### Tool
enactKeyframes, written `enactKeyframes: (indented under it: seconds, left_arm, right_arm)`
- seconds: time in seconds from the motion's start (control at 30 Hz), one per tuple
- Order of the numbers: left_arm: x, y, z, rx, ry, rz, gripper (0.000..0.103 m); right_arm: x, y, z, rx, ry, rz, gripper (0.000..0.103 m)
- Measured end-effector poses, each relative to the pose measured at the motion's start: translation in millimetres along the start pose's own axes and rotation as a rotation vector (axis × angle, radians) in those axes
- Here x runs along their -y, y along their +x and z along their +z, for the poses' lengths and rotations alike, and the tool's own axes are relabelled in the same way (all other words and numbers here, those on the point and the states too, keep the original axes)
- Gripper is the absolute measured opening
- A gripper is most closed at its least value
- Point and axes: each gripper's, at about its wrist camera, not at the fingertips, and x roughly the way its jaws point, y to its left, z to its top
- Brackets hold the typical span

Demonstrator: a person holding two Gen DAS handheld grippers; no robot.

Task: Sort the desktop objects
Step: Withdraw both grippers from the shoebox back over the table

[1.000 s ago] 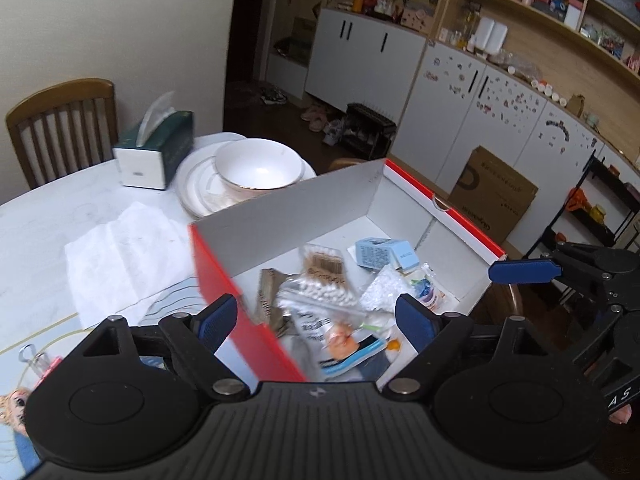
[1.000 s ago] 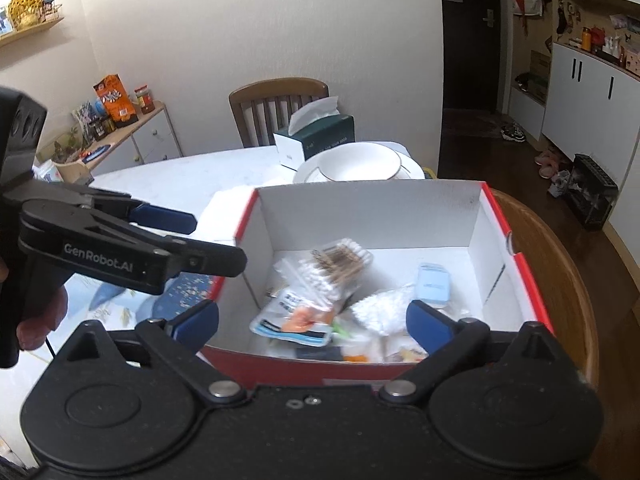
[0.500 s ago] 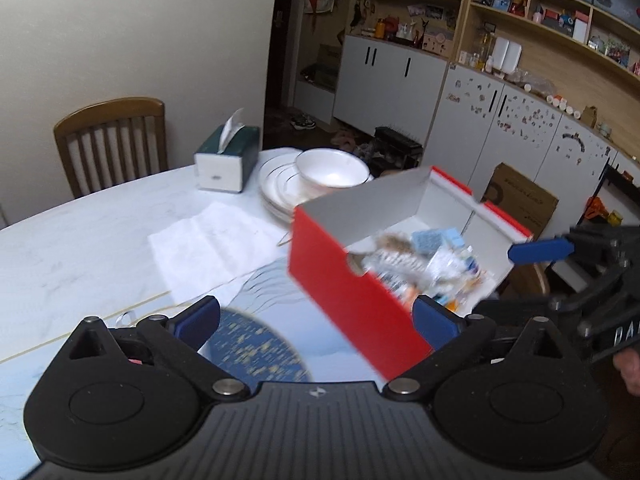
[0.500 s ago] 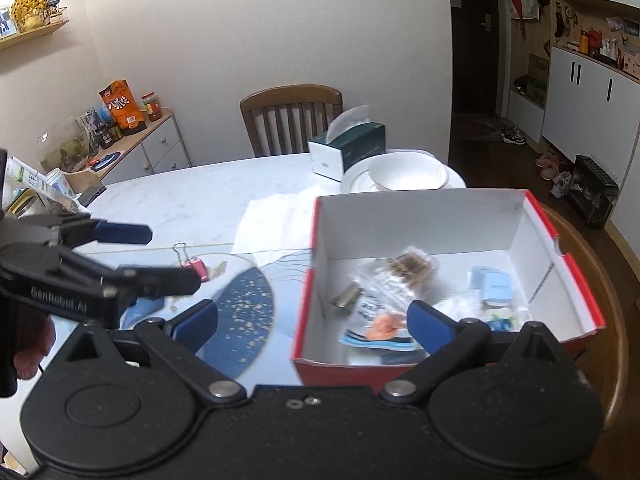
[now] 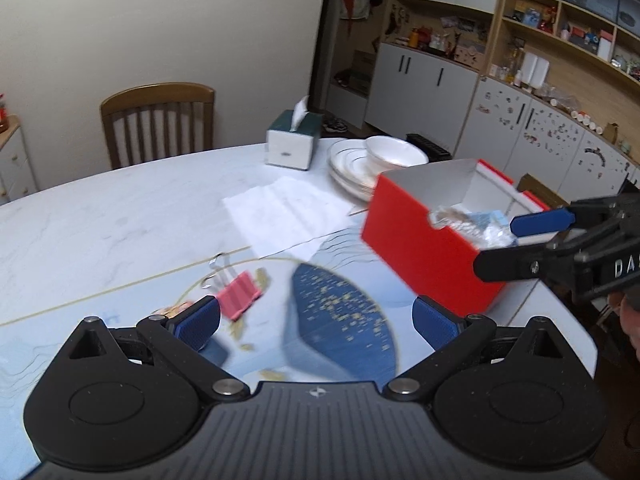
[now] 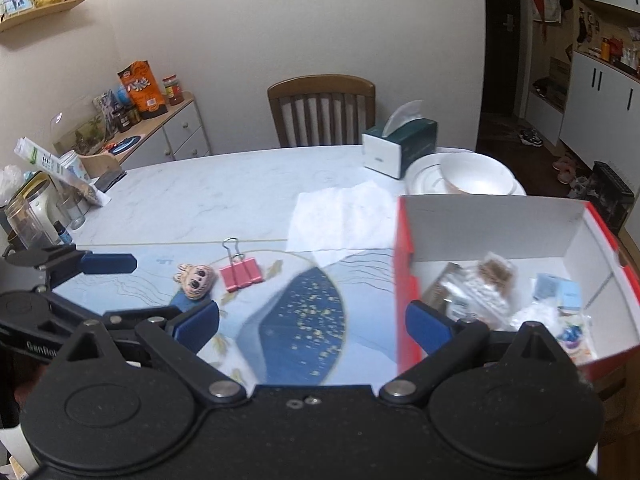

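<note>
The left gripper [image 5: 316, 322] hangs with its blue-padded fingers spread wide and nothing between them. The right gripper [image 6: 312, 322] is likewise parted and empty, held level alongside the left one. Each shows at the edge of the other's view, side by side.

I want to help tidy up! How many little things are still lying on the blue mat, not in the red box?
2: a pink binder clip and, just left of it, a small cartoon-face charm, both beside the red box. More may hide behind the grippers.

Cream wall [image 6: 280, 20], wooden chair [image 6: 322, 110], white cabinets [image 5: 424, 84], possibly dark doorway [image 6: 506, 52].
</note>
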Motion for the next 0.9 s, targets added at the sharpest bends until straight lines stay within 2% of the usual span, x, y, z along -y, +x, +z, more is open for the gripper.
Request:
enactKeyframes:
  seconds: [0.3, 0.77, 0.9]
  left_arm:
    - [-37.8, 11.6, -22.3, -0.022, -0.057, 0.050, 0.103]
    - [-83.7, 64.7, -29.7, -0.035, -0.040, 0.177, 0.103]
    - [-91.0, 79.7, -32.5, -0.051, -0.042, 0.193, 0.103]
  right_arm:
    - [-33.1, 35.9, 12.1, -0.027, -0.024, 0.026, 0.096]
    - [-61.8, 117.7, 23.5, -0.089, -0.129, 0.079, 0.094]
    - [-66.0, 144.8, 24.6, -0.123, -0.148, 0.081, 0.088]
